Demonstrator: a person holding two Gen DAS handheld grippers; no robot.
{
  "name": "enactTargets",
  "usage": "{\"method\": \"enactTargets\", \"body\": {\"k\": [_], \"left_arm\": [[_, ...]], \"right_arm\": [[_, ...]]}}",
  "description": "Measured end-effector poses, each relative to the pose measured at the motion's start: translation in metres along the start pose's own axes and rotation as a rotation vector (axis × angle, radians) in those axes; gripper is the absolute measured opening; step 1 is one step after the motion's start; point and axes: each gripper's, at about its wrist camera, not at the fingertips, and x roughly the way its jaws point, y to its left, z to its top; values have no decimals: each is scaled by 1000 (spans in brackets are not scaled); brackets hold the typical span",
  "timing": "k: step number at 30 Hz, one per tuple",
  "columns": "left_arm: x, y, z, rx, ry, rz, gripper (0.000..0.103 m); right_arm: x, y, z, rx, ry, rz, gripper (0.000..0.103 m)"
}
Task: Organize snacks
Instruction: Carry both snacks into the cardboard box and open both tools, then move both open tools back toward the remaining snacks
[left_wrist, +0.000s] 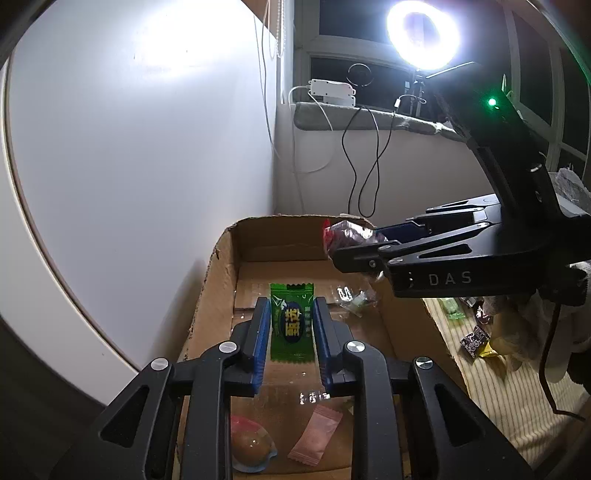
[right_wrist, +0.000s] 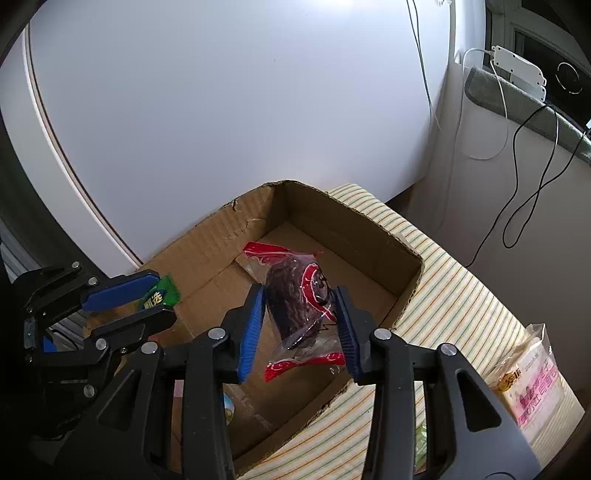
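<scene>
Left wrist view
Left hand-held gripper (left_wrist: 290, 321): blue pads nearly closed, pinching a green candy wrapper (left_wrist: 291, 322) by its long edges, held above the cardboard box (left_wrist: 218, 266).
Box floor: a pink sachet (left_wrist: 315, 437) lies flat near the front, a round jelly cup (left_wrist: 251, 448) sits beside it to the left, and a small clear wrapper (left_wrist: 354, 297) lies further back on the right.
Right hand-held gripper (left_wrist: 351, 242): comes in from the right over the box's far corner, gripping a red-and-dark snack packet (left_wrist: 341, 236).
Striped cloth (left_wrist: 495, 387): covers the surface right of the box; a few loose small snacks (left_wrist: 474, 339) lie on it.
Background: a ring light (left_wrist: 423, 35) glares by the window.

Right wrist view
Right hand-held gripper (right_wrist: 301, 317): jaws partly open, pads pressing both sides of the red-and-dark snack packet (right_wrist: 299, 306), which hangs tilted over the open box (right_wrist: 369, 236).
Left hand-held gripper (right_wrist: 147, 301): at the left edge over the box's side wall, the green wrapper (right_wrist: 162, 293) sticking out between its pads.
Striped cloth (right_wrist: 443, 291): the box rests on it; a pink-printed clear bag (right_wrist: 528, 380) stands at the far right, well apart from the box.
</scene>
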Motion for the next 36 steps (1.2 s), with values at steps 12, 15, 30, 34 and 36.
{"method": "enactTargets", "body": {"k": [12, 15, 30, 34, 36], "left_arm": [[-13, -1, 2, -9, -27, 7, 46], [-19, -4, 2, -3, -36, 2, 46], [-42, -35, -2, 15, -61, -36, 46], [-43, -52, -3, 26, -59, -66, 46], [-43, -62, -4, 37, -56, -84, 46]], "right_arm": [[-21, -2, -1, 11, -41, -43, 79], [-29, -3, -3, 15, -49, -50, 80], [-87, -28, -42, 83, -96, -112, 80], [-107, -44, -60, 107, -100, -129, 80], [-117, -52, -70, 112, -92, -152, 80]]}}
